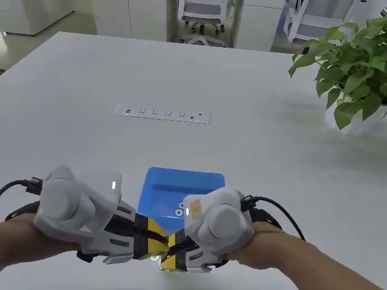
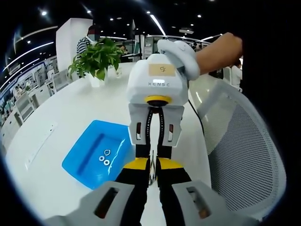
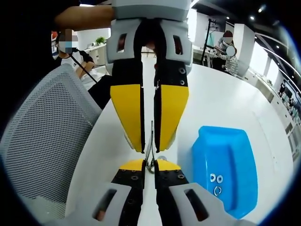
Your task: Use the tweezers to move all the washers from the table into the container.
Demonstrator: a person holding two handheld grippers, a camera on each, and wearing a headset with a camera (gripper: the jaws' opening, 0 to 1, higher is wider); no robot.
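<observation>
At the near edge of the white table [image 1: 254,145], your two grippers meet nose to nose. Your left gripper [image 2: 153,165] is clenched on the tweezers [image 2: 151,175], and your right gripper [image 3: 149,165] pinches the same tweezers from the opposite end, jaws nearly together. Just beside the tips sits the blue container [image 2: 87,146], with three washers [image 2: 104,157] lying inside it. Farther back on the table are a white power strip [image 1: 163,113] and a potted plant [image 1: 351,66].
</observation>
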